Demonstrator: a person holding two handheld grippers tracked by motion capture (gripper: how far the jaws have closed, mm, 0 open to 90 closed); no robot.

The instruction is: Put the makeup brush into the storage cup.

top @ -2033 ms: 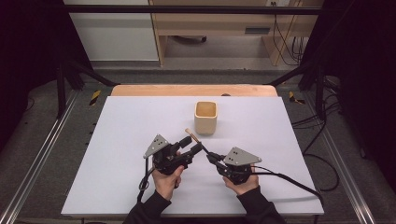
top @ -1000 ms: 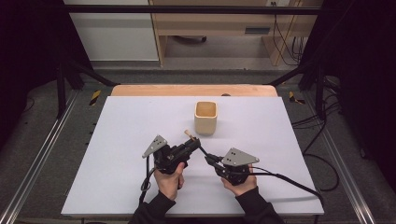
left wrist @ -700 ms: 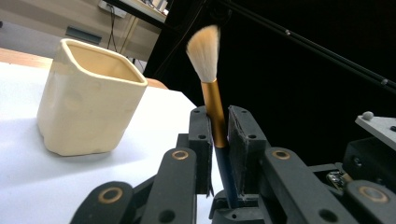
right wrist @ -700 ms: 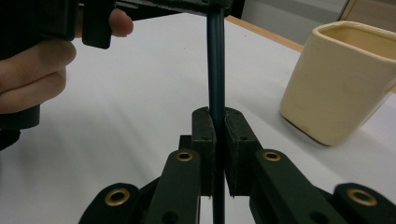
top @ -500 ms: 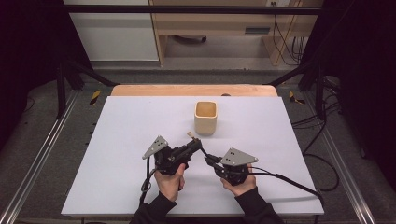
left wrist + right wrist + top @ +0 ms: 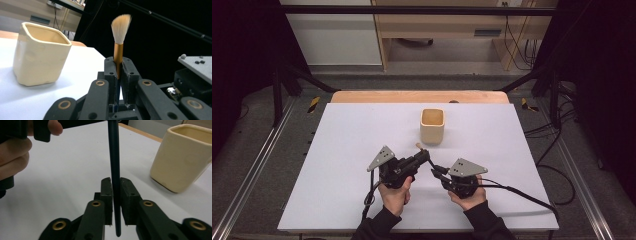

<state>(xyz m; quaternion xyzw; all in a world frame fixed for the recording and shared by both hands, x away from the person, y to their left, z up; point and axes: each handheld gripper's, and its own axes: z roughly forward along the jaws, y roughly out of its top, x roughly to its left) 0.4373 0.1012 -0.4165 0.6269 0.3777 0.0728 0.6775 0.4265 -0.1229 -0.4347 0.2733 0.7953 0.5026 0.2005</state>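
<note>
A brush with a pale bristle head (image 6: 121,25), a gold ferrule and a dark handle (image 6: 114,157) spans the two grippers. My left gripper (image 6: 118,60) is shut on the brush at the ferrule, just in front of the cream square cup (image 6: 40,55). In the high view the left gripper (image 6: 424,154) points at the cup (image 6: 432,126), with the brush tip (image 6: 417,145) near its base. My right gripper (image 6: 115,181) has the handle between its jaws. They have just been opening, and a thin gap shows beside the handle. The right gripper (image 6: 435,171) sits close to the left one.
The white table top (image 6: 337,150) spreads wide on both sides of the hands. A wooden strip (image 6: 362,96) runs along its far edge. Metal rails (image 6: 257,165) and cables (image 6: 557,165) flank the table. The person's left hand (image 6: 12,152) is near the right gripper.
Both hands stay almost where they were, with the brush still running between the two grippers. The cup has not moved.
</note>
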